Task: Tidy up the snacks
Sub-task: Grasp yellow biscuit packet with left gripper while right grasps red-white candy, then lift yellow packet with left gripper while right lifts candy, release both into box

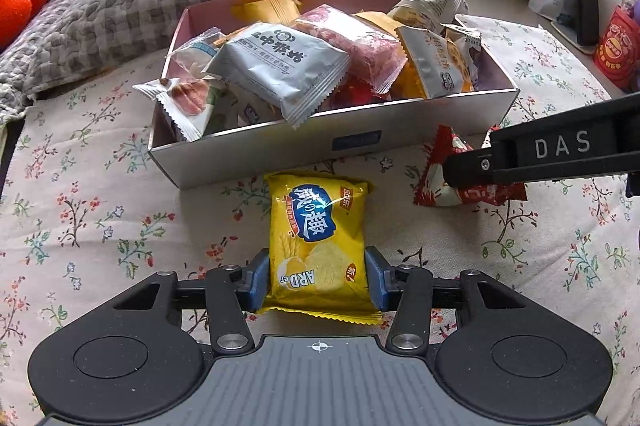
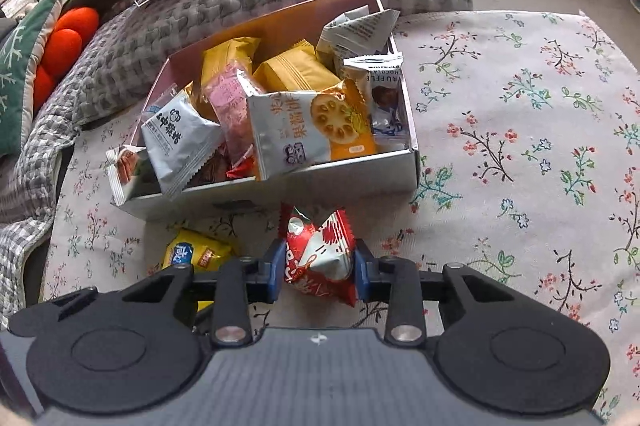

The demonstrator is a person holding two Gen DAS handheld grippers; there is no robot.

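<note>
Left wrist view. Left gripper [image 1: 318,280]: blue pads pressed against both long sides of a yellow cracker packet [image 1: 318,240], pinching its near half; the packet lies flat on the floral cloth [image 1: 100,226], its far end just short of the box [image 1: 256,155]. Box: open, white-walled, heaped with wrapped snacks, a grey-white packet [image 1: 280,69] overhanging the front rim. Shown only here: the right gripper's black arm lettered "DAS", entering from the right edge over a red packet [image 1: 436,173] near the box's front right corner.

Right wrist view. Right gripper [image 2: 319,268]: blue pads closed on the red packet [image 2: 320,252], which stands puffed between them, just in front of the box [image 2: 280,191]. Yellow cracker packet [image 2: 198,252] lies to the left, partly hidden behind the gripper's linkage. Shown only here: a lotus-root packet [image 2: 312,123] upright against the front wall; a green cushion [image 2: 20,65] at far left.
</note>
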